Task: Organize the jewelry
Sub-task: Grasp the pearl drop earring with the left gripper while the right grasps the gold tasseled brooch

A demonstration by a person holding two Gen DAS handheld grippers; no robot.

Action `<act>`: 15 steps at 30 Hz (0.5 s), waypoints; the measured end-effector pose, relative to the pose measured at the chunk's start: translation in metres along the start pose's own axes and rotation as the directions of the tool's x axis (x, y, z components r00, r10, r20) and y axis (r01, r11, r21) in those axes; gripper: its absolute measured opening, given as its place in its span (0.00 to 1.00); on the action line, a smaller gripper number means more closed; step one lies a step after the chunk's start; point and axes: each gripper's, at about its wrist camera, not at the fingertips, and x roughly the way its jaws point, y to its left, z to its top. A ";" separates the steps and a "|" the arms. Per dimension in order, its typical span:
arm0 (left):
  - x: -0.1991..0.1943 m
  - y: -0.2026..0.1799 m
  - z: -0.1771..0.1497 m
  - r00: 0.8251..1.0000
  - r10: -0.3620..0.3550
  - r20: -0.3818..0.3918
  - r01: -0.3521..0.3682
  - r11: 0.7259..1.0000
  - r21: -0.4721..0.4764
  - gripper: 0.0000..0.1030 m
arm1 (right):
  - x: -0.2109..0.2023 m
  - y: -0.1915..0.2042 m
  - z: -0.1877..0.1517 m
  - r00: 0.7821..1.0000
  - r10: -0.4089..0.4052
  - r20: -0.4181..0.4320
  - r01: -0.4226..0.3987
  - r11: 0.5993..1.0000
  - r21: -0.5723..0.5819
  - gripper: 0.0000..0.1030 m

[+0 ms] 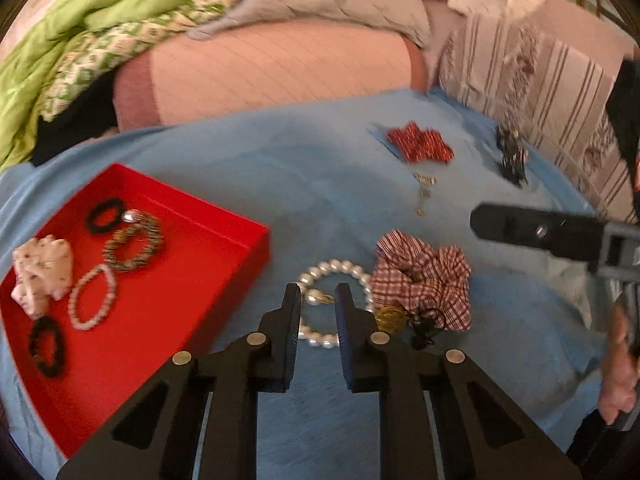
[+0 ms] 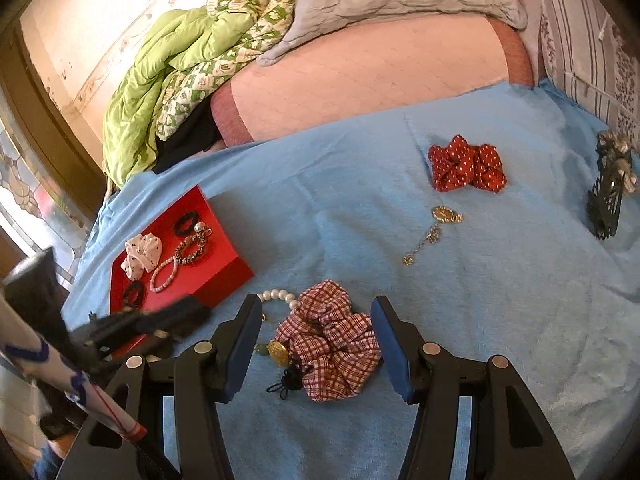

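The left tongs [image 1: 318,300] hover at lower centre over the pearl bracelet [image 1: 320,280] on the blue bedspread [image 1: 280,168], jaws narrowed but gripping nothing. The right tongs [image 2: 314,322] stand released, straddling the checked scrunchie [image 2: 332,340] without pressing it. At lower left, the red tray [image 1: 224,256] holds hair ties, bracelets and a white scrunchie [image 1: 40,276].

Three scrunchies: checked [image 2: 330,340], red dotted [image 2: 466,164], white [image 2: 143,256]. Two black hair ties [image 1: 105,214] [image 1: 47,346]. Three bead bracelets [image 1: 134,246], one red tray [image 1: 168,320].
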 end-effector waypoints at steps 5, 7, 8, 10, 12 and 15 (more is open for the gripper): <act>0.022 -0.005 0.000 0.999 0.013 -0.035 -0.014 1.000 -0.016 0.16 | 0.000 -0.008 0.001 1.000 0.020 -0.009 -0.020 1.000 0.016 0.59; 0.030 -0.004 0.000 0.999 0.007 -0.049 -0.009 1.000 -0.023 0.16 | -0.001 -0.010 0.002 0.999 0.031 -0.010 -0.031 0.999 0.019 0.59; 0.035 -0.005 -0.001 0.998 0.014 -0.059 -0.015 1.000 -0.022 0.16 | -0.001 -0.010 0.002 0.999 0.036 -0.011 -0.036 0.999 0.020 0.59; 0.041 -0.006 -0.002 0.997 0.016 -0.073 -0.017 1.000 -0.019 0.16 | 0.000 -0.012 0.003 0.999 0.044 -0.013 -0.044 0.999 0.022 0.59; 0.047 -0.006 -0.003 0.996 0.033 -0.084 -0.035 0.999 -0.021 0.16 | 0.000 -0.013 0.004 0.998 0.054 -0.018 -0.053 0.998 0.027 0.59; 0.048 -0.005 0.001 0.996 0.048 -0.079 -0.051 0.998 -0.034 0.16 | -0.001 -0.016 0.005 0.998 0.061 -0.019 -0.060 0.998 0.029 0.59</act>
